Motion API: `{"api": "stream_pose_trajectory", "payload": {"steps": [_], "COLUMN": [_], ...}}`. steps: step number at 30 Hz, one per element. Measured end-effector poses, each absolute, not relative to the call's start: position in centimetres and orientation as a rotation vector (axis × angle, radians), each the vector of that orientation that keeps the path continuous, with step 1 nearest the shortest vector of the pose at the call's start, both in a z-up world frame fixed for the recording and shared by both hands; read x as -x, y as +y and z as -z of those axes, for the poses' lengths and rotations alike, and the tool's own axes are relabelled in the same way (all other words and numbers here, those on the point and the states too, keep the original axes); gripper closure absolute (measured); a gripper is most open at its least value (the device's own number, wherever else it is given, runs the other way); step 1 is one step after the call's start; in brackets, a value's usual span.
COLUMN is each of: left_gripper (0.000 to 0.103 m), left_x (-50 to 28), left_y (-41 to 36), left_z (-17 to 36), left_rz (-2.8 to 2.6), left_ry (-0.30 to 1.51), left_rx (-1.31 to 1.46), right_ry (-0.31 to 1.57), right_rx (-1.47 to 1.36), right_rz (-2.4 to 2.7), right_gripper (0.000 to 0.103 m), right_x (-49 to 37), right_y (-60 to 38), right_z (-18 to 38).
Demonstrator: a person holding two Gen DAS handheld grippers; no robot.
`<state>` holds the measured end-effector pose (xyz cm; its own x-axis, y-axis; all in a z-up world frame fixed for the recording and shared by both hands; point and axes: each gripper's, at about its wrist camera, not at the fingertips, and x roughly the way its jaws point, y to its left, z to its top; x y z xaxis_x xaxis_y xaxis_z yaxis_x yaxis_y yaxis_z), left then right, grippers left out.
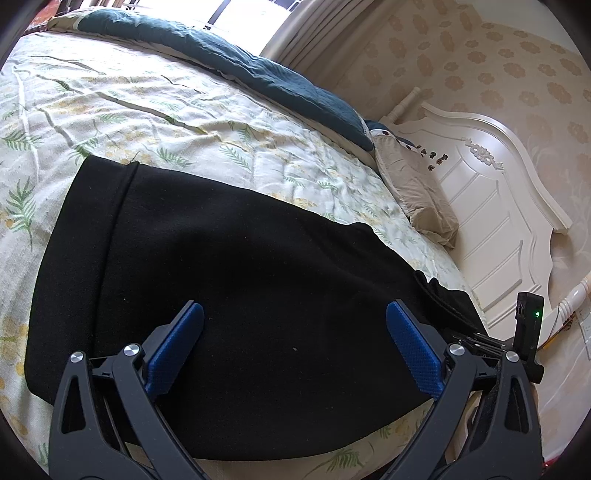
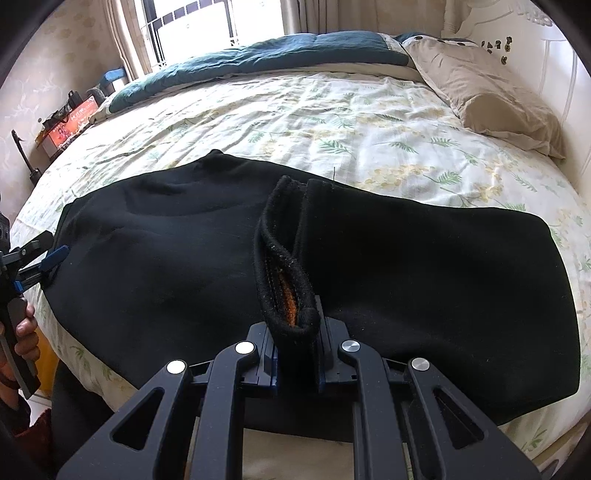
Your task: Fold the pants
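Black pants (image 1: 229, 258) lie spread across a bed with a leaf-print sheet (image 1: 184, 110). My left gripper (image 1: 295, 325) is open, its blue pads (image 1: 177, 343) hovering over the pants near the bed's front edge, holding nothing. In the right wrist view the pants (image 2: 147, 251) span the bed. My right gripper (image 2: 295, 332) is shut on a raised fold of the pants' hem or cuff (image 2: 284, 251), lifted above the rest of the fabric. The left gripper (image 2: 48, 258) shows at the far left edge of that view, at the end of the pants.
A dark teal blanket (image 1: 236, 62) lies along the far side of the bed. A beige pillow (image 2: 491, 96) rests by the white headboard (image 1: 498, 192). A window with curtains (image 2: 207, 29) is behind. Clutter and a box (image 2: 70, 125) stand beyond the bed's left side.
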<state>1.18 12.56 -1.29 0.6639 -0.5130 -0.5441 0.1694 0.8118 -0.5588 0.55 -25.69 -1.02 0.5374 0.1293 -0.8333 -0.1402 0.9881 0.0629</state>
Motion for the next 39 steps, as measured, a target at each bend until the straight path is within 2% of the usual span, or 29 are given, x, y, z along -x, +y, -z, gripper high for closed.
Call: {"api": "stream_pose_trajectory", "payload": {"steps": [5, 8, 13, 16, 18, 21, 25, 29, 31, 32, 33, 39], "left_gripper": [0.004, 0.004, 0.004, 0.004, 0.004, 0.004, 0.004, 0.004, 0.004, 0.004, 0.004, 0.004], "left_x": [-1.1, -1.1, -1.0, -0.9, -0.8, -0.8, -0.8, -0.9, -0.9, -0.9, -0.9, -1.2], "left_y": [12.5, 12.5, 12.4, 12.5, 12.6, 12.5, 12.3, 12.3, 12.4, 12.4, 12.5, 12.9], "left_z": [1.3, 1.3, 1.1, 1.1, 1.2, 1.2, 1.3, 1.3, 1.3, 1.2, 1.2, 1.3], "left_rz": [0.404, 0.407, 0.417, 0.434, 0.444, 0.445, 0.437, 0.439, 0.44, 0.44, 0.44, 0.432], "left_ry": [0.752, 0.751, 0.75, 0.752, 0.752, 0.751, 0.752, 0.757, 0.761, 0.763, 0.764, 0.775], "left_rx": [0.496, 0.497, 0.494, 0.494, 0.491, 0.48, 0.466, 0.462, 0.465, 0.47, 0.473, 0.51], "right_ry": [0.988, 0.983, 1.044, 1.006, 0.982, 0.968, 1.129, 1.271, 1.282, 1.271, 1.271, 1.247], "right_rx": [0.018, -0.003, 0.003, -0.061, -0.103, -0.104, -0.182, -0.242, -0.221, -0.211, -0.238, -0.218], "right_rz": [-0.188, -0.232, -0.53, -0.687, -0.748, -0.753, -0.757, -0.84, -0.866, -0.872, -0.879, -0.822], "right_gripper": [0.072, 0.057, 0.054, 0.053, 0.037, 0.037, 0.037, 0.037, 0.044, 0.07, 0.089, 0.091], "right_x": [-0.4, 0.1, 0.7, -1.2, -4.0, -10.3, -19.4, -22.9, -23.1, -23.0, -23.2, -23.5], "right_y": [-24.8, -24.2, -20.9, -20.9, -21.5, -22.0, -21.7, -20.2, -19.3, -19.1, -19.0, -18.2], "right_z": [1.3, 1.0, -0.5, -3.2, -4.7, -5.0, -0.7, 3.6, 4.5, 4.4, 4.4, 4.5]}}
